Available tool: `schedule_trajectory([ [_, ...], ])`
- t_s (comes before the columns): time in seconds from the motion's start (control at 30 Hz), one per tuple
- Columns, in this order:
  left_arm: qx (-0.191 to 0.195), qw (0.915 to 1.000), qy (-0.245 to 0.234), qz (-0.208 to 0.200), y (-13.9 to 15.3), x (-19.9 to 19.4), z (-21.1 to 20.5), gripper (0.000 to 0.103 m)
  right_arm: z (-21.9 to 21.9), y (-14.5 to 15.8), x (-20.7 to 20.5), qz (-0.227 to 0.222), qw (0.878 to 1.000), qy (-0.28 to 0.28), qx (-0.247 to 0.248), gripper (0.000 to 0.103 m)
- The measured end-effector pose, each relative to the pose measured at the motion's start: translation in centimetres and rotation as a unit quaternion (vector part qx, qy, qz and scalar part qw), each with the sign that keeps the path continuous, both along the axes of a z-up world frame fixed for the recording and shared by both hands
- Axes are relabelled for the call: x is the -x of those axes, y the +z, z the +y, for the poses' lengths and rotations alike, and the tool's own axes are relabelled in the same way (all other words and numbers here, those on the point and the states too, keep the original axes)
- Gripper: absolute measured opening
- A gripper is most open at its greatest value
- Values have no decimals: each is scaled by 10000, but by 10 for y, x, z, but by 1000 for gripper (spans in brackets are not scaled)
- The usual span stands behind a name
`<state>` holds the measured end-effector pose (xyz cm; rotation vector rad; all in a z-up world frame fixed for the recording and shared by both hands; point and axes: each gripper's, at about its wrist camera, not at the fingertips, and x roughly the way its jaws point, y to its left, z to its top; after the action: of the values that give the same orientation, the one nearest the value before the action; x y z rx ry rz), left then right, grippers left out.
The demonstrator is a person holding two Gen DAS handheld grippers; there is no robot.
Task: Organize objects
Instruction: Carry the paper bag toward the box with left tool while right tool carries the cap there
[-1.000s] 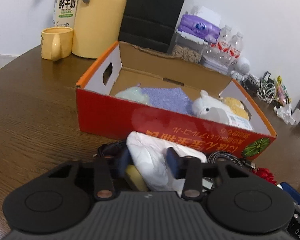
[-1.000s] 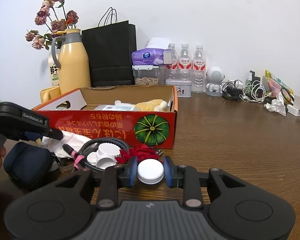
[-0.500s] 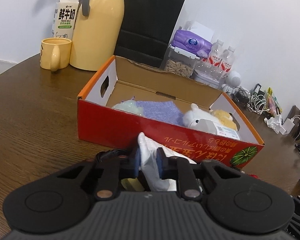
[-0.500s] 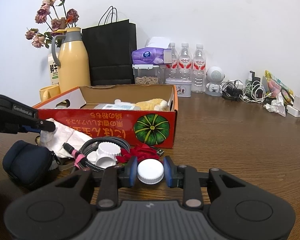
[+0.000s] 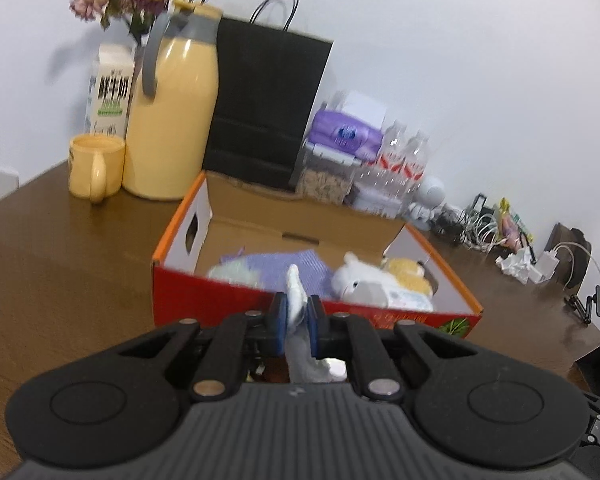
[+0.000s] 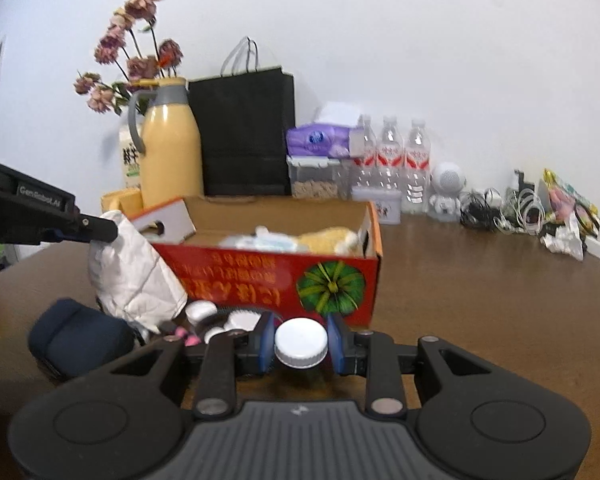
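Left hand-held gripper (image 5: 297,317) clamped on white crumpled bag (image 6: 130,268), lifted off tabletop by red box (image 6: 276,276); clear front wall before release. Right hand-held gripper (image 6: 301,340) clamped on white cap (image 6: 300,343), low near box front

The red box (image 6: 276,276) is standing open at the top, its floor partly taken up by a purple cloth (image 5: 276,266) and plush toys (image 5: 364,284). A yellow jug (image 5: 172,120), black bag (image 5: 264,100) and water bottles (image 6: 392,164) are crowding behind it, while bare brown surface (image 6: 480,292) is lying to its right. A dark pouch (image 6: 76,336) and coiled cable (image 6: 220,320) are sitting in front.
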<state>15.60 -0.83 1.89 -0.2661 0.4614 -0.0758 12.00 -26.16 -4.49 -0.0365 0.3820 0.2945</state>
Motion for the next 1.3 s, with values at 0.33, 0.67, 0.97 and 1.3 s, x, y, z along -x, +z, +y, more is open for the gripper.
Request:
schedule_trajectory([
  [0.33, -132, 9985, -268, -468, 33, 0, -10, 8, 19, 35, -14, -430, 9987, 282, -58, 27],
  [0.67, 11, 9951, -397, -905, 63, -35, -20, 8, 58, 66, -63, -763, 9963, 385, -75, 27],
  [0.97, 474, 9971, -248, -550, 37, -102, 0, 8, 71, 49, -138, -476, 9987, -16, -205, 27],
  [1.3, -346, 9991, 134, 181, -1, -136, -2, 8, 61, 19, -166, 140, 9992, -166, -332, 27],
])
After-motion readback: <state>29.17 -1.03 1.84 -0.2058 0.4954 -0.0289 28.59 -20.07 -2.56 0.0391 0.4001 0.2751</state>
